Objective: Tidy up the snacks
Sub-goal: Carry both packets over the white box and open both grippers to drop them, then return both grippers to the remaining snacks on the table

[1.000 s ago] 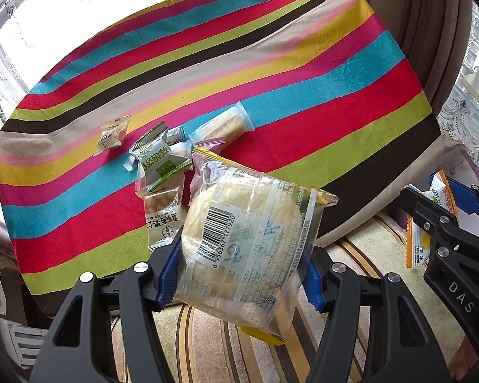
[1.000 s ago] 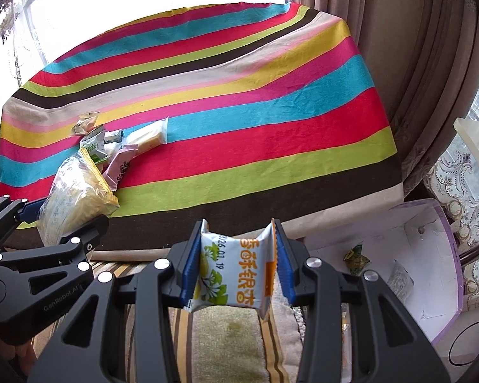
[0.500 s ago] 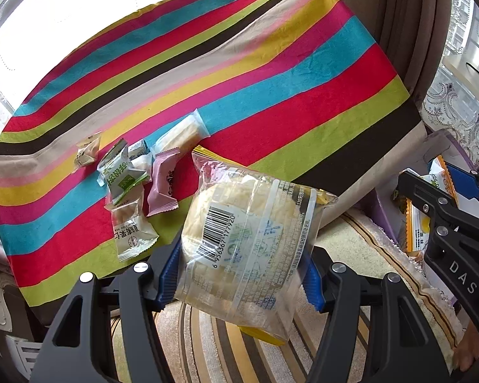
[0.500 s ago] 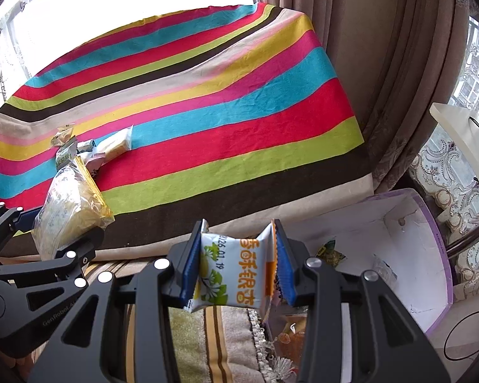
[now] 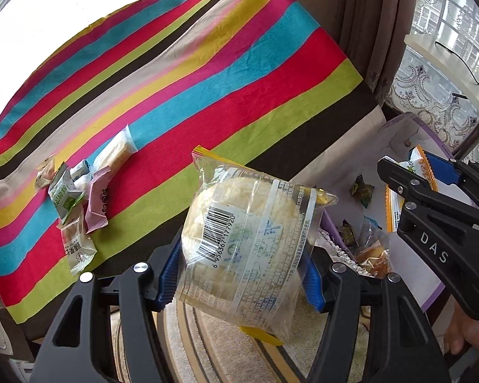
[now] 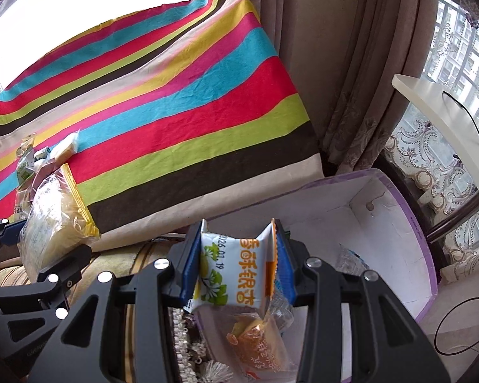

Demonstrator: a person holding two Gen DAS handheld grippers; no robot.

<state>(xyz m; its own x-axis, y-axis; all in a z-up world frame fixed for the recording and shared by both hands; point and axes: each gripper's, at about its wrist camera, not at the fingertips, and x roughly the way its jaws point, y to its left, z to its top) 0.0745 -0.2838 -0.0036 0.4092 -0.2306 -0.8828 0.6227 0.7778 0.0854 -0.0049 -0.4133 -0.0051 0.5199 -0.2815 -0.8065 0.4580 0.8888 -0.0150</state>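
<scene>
Left wrist alone shows table snacks [image 5: 79,191]; left hand-held gripper [image 5: 239,274] grips bread bag [image 5: 249,245], right [image 6: 236,265] a packet [image 6: 236,271].

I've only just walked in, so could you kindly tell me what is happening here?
A person is tidying snacks with two hand-held tongs. The left tongs grip a clear-wrapped bread packet, held beyond the edge of the striped tablecloth. The right tongs pinch a white snack pouch with orange lettering above a purple-rimmed box that already holds some snacks. Several small packets lie on the cloth.
</scene>
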